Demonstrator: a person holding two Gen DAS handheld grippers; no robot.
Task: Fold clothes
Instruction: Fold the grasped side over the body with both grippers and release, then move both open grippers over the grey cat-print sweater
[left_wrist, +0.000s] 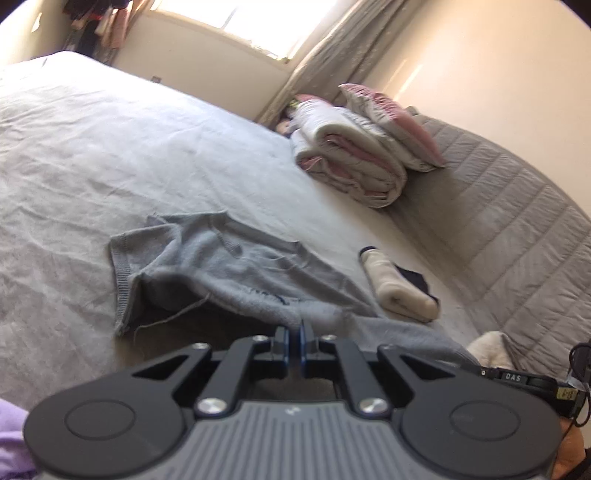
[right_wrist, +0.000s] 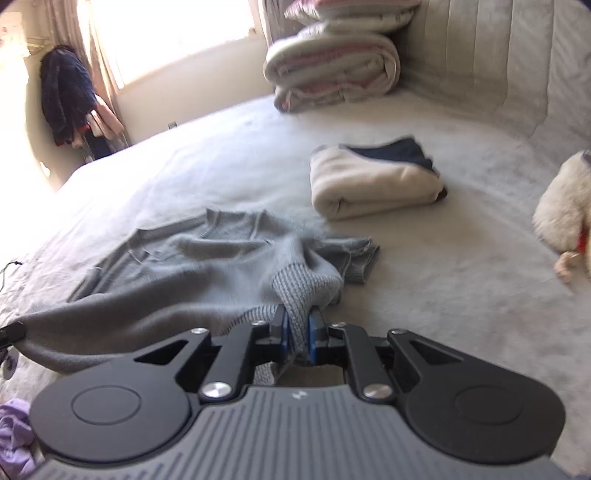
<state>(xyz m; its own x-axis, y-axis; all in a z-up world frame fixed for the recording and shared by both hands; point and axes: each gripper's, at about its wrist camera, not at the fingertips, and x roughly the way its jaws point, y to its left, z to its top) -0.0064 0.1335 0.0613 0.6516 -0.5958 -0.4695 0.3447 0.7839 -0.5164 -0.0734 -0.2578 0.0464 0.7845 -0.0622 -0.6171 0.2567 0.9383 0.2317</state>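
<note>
Lying on the bed (left_wrist: 74, 155), near edge raised: grey knit sweater (left_wrist: 236, 266), far part w/ neck and one sleeve flat on the sheet.

Item: sweater. Soft, limp, light-to-medium knit; sags between grip pts, no stiffness. Fuzzy surface, prob. not slippery; loose threads hang at the hem, so snag risk. Best hold: ribbed hem or cuff, thicker there, less stretch than the body.

Left claw (left_wrist: 294, 334): nearly closed, pinching a thin bit of the sweater's near edge. Fabric at the tips is blurred; the hold looks shallow, may slip.

Right claw (right_wrist: 297, 332): narrow, clamped on a bunched ribbed section (right_wrist: 303, 291), hem or cuff, can't tell which. Thick wad between the pads, looks secure.

Surroundings:
- cream folded garment (right_wrist: 365, 184) w/ dark item (right_wrist: 399, 149) on top, just beyond the sweater, apart from it. Closest obstacle if the near edge is carried fwd.
- folded bedding stack (right_wrist: 332, 66), far end of bed by the padded headboard (left_wrist: 517, 236). Well clear.
- white plush toy (right_wrist: 565, 206), to the right, well apart.
- lilac cloth (right_wrist: 14, 443), near corner, beside the claws.
- hanging clothes (right_wrist: 70, 96) by the window, off the bed.

Bed beyond the sweater's neck is bare, so enough room to lay a fold.
</note>
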